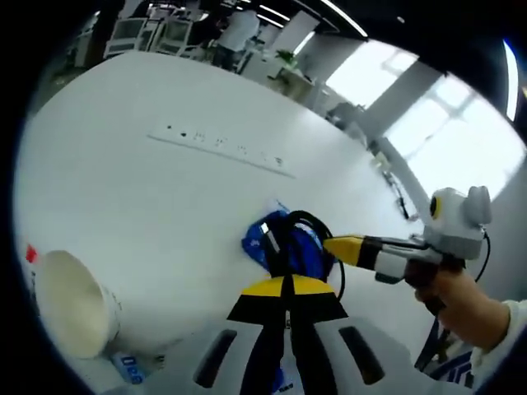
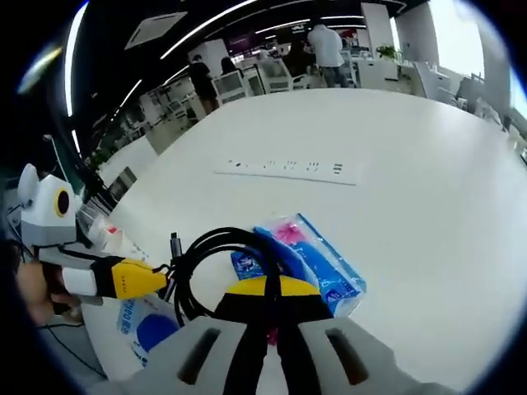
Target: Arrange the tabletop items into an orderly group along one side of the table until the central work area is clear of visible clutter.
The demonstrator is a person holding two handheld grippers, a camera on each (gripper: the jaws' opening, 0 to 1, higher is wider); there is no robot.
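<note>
Pinching black cable (image 2: 216, 247) with both grippers (image 1: 288, 284) (image 2: 270, 284) closed narrow, risking dragging blue tissue pack (image 2: 317, 257) underneath or cable slipping free

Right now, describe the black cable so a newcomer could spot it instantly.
Start at the white table and find the long white power strip set into its middle. Nearer the grippers from it lies a blue tissue pack, with the black cable coiled in loops against it. It is the one dark, looped thing there; its neighbours are flat blue packets.
</note>
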